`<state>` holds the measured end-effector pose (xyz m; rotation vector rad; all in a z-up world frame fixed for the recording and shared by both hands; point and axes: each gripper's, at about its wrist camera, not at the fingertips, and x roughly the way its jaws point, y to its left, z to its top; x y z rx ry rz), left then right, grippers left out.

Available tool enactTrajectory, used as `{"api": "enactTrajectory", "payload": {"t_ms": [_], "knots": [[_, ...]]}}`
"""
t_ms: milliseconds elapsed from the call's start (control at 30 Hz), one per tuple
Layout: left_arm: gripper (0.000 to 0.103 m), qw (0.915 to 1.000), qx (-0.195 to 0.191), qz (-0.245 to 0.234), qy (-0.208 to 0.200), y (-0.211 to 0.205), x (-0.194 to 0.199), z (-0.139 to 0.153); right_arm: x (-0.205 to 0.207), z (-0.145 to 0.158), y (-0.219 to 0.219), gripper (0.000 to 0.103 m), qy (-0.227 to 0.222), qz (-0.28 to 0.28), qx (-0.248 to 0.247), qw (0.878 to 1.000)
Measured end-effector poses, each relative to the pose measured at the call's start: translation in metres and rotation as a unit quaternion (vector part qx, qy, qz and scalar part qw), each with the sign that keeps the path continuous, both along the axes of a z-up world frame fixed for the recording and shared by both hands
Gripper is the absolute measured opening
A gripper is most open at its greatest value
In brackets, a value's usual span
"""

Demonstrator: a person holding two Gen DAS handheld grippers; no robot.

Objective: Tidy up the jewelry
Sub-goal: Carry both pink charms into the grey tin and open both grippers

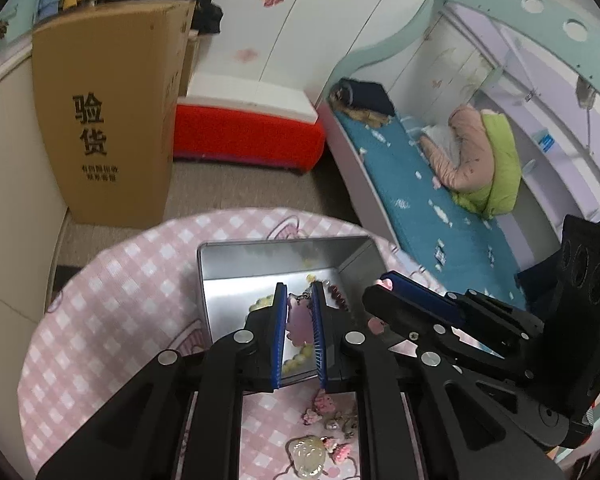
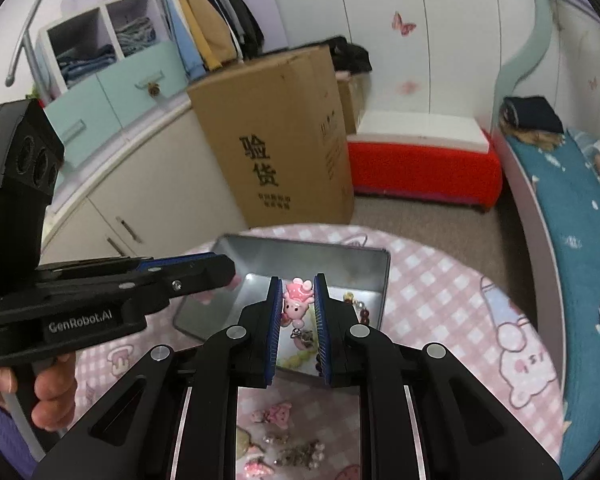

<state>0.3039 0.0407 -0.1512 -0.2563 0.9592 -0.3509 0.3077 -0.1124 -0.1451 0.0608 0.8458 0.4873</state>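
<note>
While you hover both grippers over the metal tin (image 2: 260, 250), each one has a piece pinched tight: your left gripper (image 1: 299, 292) is clamped on a pale pink flat charm (image 1: 298, 322), and your right gripper (image 2: 297, 286) is squeezed onto a pink bunny charm (image 2: 296, 300) with a small clasp dangling below it. Both pieces hang right above the open tin, which sits on the pink checked tablecloth (image 1: 112, 292), so you look to be at the point of delivery, not yet let go. Down in the tin you already have some stock: a yellow-green bead bracelet (image 1: 296, 360) and a dark red bead string (image 1: 338, 298) by the right wall, so part of the tidying looks done. Plenty is left, though. On the cloth near you, between the gripper arms, there lies a cream shell-like brooch (image 1: 306, 454), a few small pink charms (image 1: 324, 402), and a tangle of pearly bits (image 2: 300, 452). My read is you are somewhere in the middle: two pieces to drop, then several more trips for the loose heap in front.
</note>
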Motion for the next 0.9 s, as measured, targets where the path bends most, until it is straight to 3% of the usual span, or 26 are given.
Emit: {"api": "enactTrajectory", "payload": {"t_ms": [200, 500, 633, 900], "knots": [[0.011, 0.9997, 0.018, -0.004, 0.014, -0.006, 0.000, -0.015, 0.003, -0.017, 0.001, 0.017, 0.017, -0.002, -0.003, 1.000], [0.012, 0.9994, 0.008, 0.006, 0.033, -0.001, 0.002, -0.024, 0.005, -0.026, -0.003, 0.017, 0.026, -0.008, 0.003, 1.000], [0.027, 0.9995, 0.004, 0.011, 0.030, 0.001, -0.001, -0.023, 0.002, -0.027, -0.007, 0.017, 0.025, -0.012, 0.008, 1.000], [0.028, 0.9997, -0.014, 0.016, 0.009, 0.007, -0.018, -0.003, -0.012, -0.010, -0.019, 0.019, 0.000, -0.024, 0.017, 1.000]]}}
